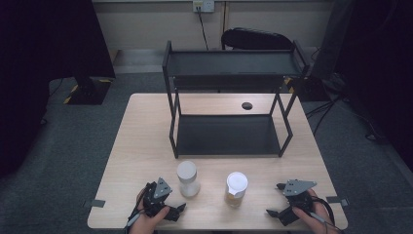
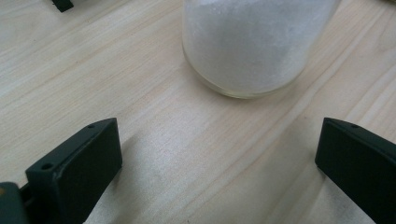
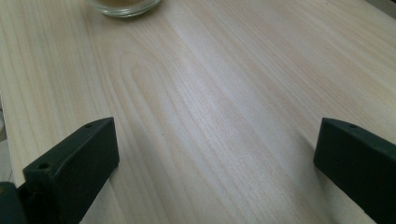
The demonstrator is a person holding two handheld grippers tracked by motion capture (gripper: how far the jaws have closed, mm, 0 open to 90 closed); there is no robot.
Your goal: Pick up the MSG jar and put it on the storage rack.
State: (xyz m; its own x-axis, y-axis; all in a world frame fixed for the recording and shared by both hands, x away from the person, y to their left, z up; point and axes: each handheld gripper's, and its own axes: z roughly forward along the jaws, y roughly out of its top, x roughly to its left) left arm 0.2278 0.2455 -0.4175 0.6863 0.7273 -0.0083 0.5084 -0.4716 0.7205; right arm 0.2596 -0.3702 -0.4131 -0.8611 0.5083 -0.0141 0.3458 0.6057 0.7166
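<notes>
Two jars stand near the front of the wooden table (image 1: pixel 146 141). A jar of white powder (image 1: pixel 188 179) (image 2: pixel 252 46) has a white lid and sits just right of my left gripper (image 1: pixel 176 210) (image 2: pixel 219 158), whose jaws stand wide open on either side of bare wood, short of the jar. A jar of brownish contents (image 1: pixel 236 189) (image 3: pixel 123 6) with a white lid stands left of my right gripper (image 1: pixel 275 200) (image 3: pixel 217 158), also open with nothing between its jaws. A hand holds each gripper at the table's front edge.
A black two-tier metal rack (image 1: pixel 229 97) stands at the middle and back of the table, both shelves bare. A dark round hole (image 1: pixel 247 106) marks the tabletop behind it. Cables and dark stands lie on the floor beyond the table.
</notes>
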